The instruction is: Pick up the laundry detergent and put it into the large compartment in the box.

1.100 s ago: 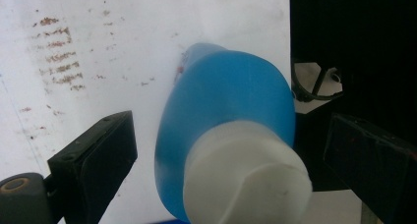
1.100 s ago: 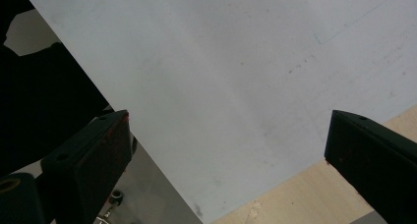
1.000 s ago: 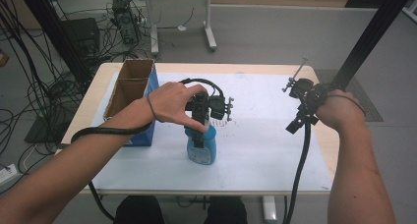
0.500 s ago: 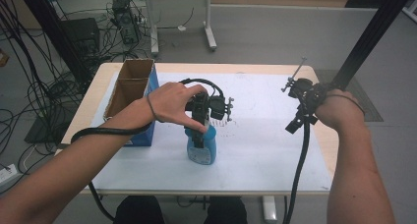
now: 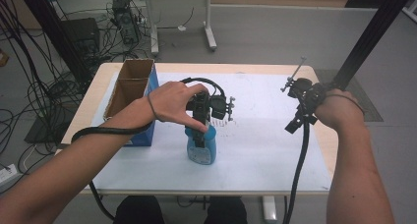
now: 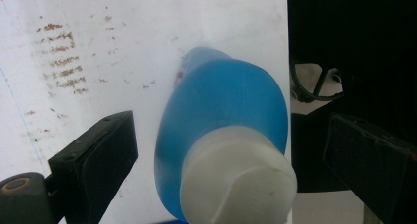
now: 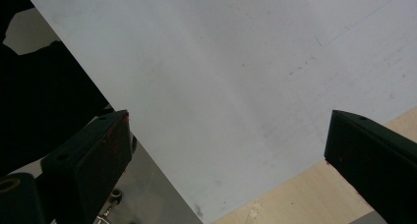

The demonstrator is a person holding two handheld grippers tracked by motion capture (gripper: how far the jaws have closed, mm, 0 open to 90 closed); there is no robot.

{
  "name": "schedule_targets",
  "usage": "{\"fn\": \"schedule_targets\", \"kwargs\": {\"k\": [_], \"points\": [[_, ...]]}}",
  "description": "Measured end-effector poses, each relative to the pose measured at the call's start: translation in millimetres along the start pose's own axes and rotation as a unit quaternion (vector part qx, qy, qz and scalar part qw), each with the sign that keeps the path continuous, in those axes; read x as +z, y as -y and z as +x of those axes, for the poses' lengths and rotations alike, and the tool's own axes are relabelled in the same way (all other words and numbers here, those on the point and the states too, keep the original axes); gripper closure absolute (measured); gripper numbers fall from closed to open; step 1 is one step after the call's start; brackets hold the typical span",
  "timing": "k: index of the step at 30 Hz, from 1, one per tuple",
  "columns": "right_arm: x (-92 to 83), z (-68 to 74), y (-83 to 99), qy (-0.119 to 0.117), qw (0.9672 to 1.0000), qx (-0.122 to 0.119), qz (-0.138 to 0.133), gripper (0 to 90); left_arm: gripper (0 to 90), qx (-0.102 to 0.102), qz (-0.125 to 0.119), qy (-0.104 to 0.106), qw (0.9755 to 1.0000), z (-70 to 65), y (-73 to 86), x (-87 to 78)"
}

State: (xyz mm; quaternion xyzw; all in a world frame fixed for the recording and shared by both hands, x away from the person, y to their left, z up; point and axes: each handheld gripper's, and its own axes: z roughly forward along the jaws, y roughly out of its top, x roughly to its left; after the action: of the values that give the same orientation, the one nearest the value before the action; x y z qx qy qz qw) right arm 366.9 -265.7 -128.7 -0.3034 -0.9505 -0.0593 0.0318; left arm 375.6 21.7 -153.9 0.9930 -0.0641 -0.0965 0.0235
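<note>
Blue bottle point(image 6: 221, 116) between the spread jaws of the left gripper point(image 6: 236, 155), neither jaw touching it.

It stands upright on the white sheet point(image 5: 265, 150) near the table's front middle, white cap point(image 6: 236, 180) up, with the left gripper point(image 5: 199, 135) directly above it. The right gripper point(image 5: 295, 111), jaws also wide apart with nothing between them, hangs over the sheet's right edge. A cardboard box point(image 5: 129, 86) sits at the left.

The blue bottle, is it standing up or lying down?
Standing up. The blue bottle rests on its base, white cap on top, between the left gripper's open jaws.
</note>
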Motion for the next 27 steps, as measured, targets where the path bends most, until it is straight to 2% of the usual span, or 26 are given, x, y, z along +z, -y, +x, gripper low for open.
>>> {"fn": "schedule_targets", "kwargs": {"k": [27], "points": [[0.1,-0.9,6.5,-0.001,1.0,0.003,-0.001,3.9,5.2,0.0,0.007,0.001,1.0,1.6,-3.2,3.9]]}}
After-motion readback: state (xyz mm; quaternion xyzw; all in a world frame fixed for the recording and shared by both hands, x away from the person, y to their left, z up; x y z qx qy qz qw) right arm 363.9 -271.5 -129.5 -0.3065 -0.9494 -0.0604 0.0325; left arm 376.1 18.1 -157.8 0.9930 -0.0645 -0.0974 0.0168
